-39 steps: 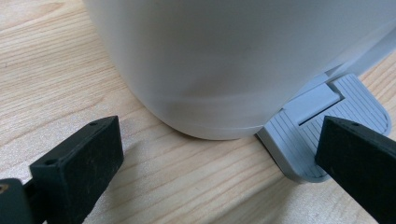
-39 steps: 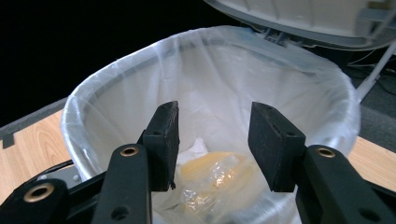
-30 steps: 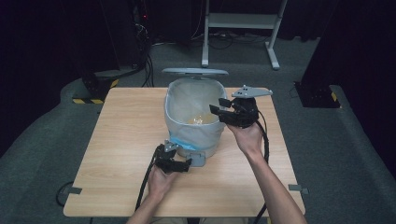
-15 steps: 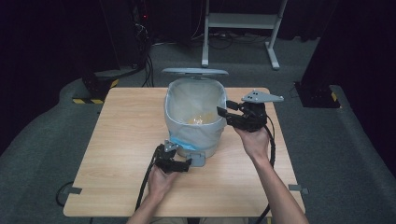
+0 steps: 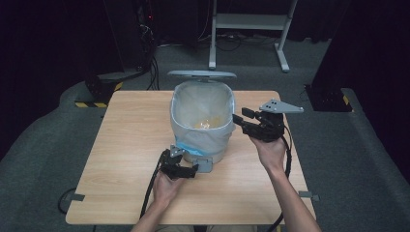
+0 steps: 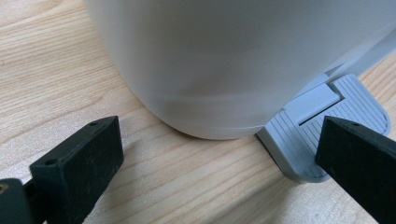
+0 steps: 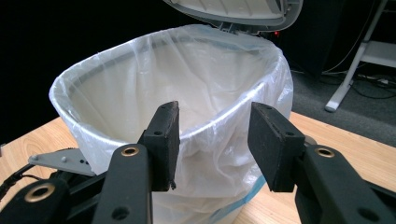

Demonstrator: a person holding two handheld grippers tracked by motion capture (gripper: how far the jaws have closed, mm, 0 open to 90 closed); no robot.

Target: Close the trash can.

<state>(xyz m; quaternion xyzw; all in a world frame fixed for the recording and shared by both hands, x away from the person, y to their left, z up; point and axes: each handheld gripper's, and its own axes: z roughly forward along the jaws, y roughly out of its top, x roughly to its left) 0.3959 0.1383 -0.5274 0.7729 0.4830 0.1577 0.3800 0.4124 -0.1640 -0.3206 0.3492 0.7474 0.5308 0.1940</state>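
Note:
A white pedal bin (image 5: 203, 130) lined with a clear plastic bag stands mid-table, its grey lid (image 5: 201, 75) raised. Something yellowish (image 5: 207, 123) lies at its bottom. My left gripper (image 5: 186, 169) sits low at the bin's front base, jaws open. In the left gripper view (image 6: 223, 135) one jaw rests over the grey ribbed pedal (image 6: 303, 135), the other on the wood beside the bin (image 6: 233, 60). My right gripper (image 5: 240, 120) hovers just right of the rim, open. In the right gripper view (image 7: 215, 114) nothing is between its jaws, and the bagged rim (image 7: 140, 93) lies beyond them under the lid (image 7: 238, 9).
The wooden table (image 5: 125, 145) has bare surface left and right of the bin. Cables trail from both grippers toward the near edge. On the grey floor behind stand a white metal frame (image 5: 249, 29) and dark equipment (image 5: 104, 84).
My right gripper has drawn back to the right, from over the bin's rim to just outside it. The left gripper and the raised lid have stayed as they were.

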